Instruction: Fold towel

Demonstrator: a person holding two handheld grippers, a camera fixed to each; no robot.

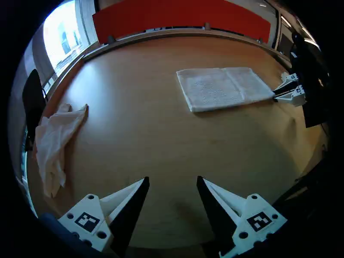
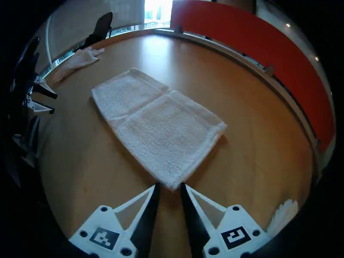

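Left gripper (image 1: 172, 178): fingers spread wide, nothing between them, low over bare wooden table (image 1: 142, 129).

Left gripper view, left to right:
- black chair (image 1: 32, 103) at table edge
- crumpled white cloth (image 1: 56, 142) on table near that edge
- folded white towel (image 1: 223, 88) lying flat, right of centre, well apart from cloth
- right gripper (image 1: 275, 95) with fingertips at towel's right edge

Red panel (image 1: 180, 17) along far side of table.

Right gripper view, left to right:
- left gripper far left, well clear of towel
- crumpled cloth top left
- towel in centre, 1 fold line across the middle, near corner pointing at right gripper and lying between its 2 fingertips
- red panel on right

Right gripper fingers narrow, small gap visible. Pressing on corner or not: cannot tell.
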